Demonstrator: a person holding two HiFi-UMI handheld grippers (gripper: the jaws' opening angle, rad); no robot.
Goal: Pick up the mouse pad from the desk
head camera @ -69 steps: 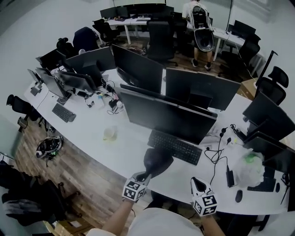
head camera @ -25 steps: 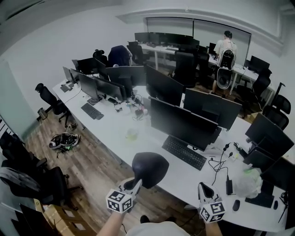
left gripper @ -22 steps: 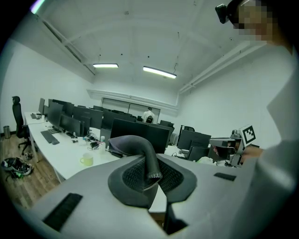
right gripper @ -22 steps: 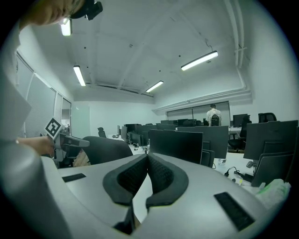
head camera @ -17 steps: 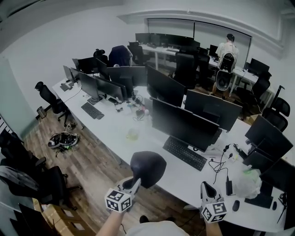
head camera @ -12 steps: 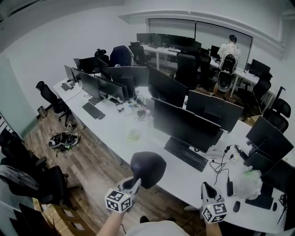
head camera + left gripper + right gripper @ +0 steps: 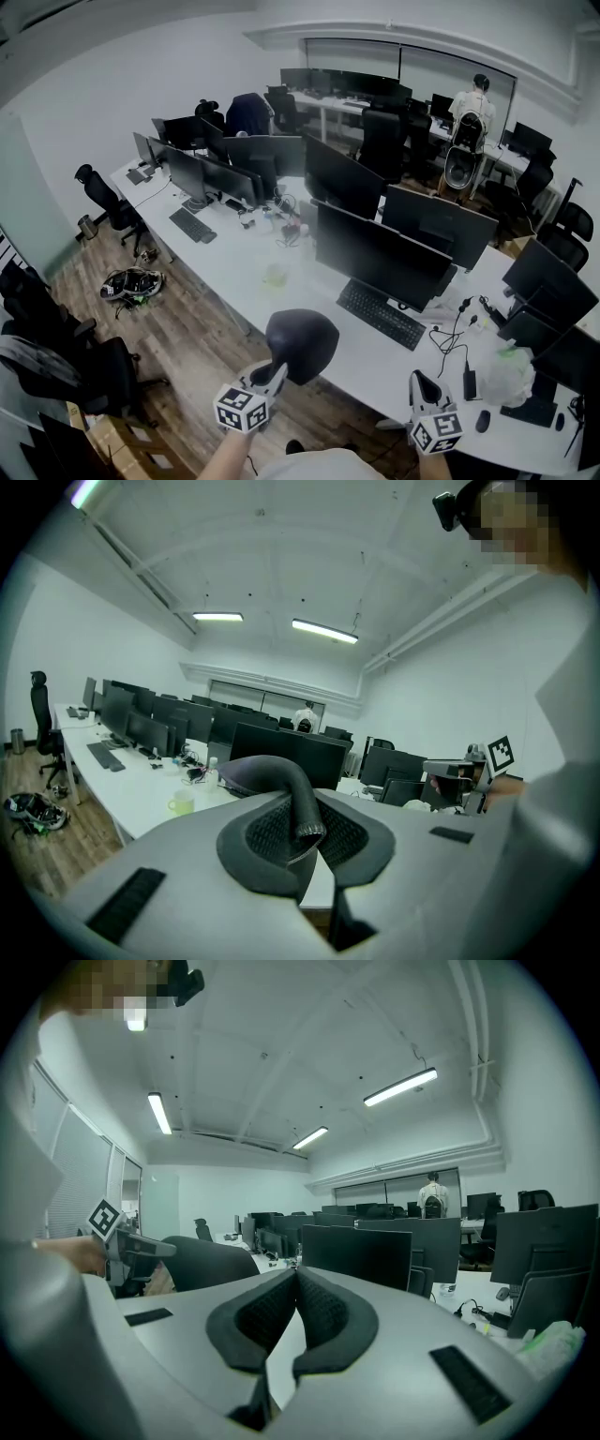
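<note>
The mouse pad point(image 7: 302, 345) is dark, rounded and limp. It hangs in the air in front of the white desk point(image 7: 234, 267), curling over in the left gripper view, where the mouse pad point(image 7: 270, 772) is pinched at its edge. My left gripper point(image 7: 274, 372) is shut on it. My right gripper point(image 7: 419, 384) is held low at the right, shut, with nothing between its pads point(image 7: 267, 1312). From the right gripper view the mouse pad point(image 7: 202, 1262) and left gripper point(image 7: 131, 1243) show at the left.
On the long desk stand a row of monitors point(image 7: 382, 255), a keyboard point(image 7: 380, 315), a green cup point(image 7: 275, 274), cables, a plastic bag point(image 7: 506, 371) and a mouse point(image 7: 482, 421). Office chairs and a backpack point(image 7: 129, 283) occupy the wooden floor. A person point(image 7: 471, 117) stands far back.
Since the earliest frame the mouse pad has come off the desk's front edge and now hangs in my left gripper. Over the last second almost nothing differs.
</note>
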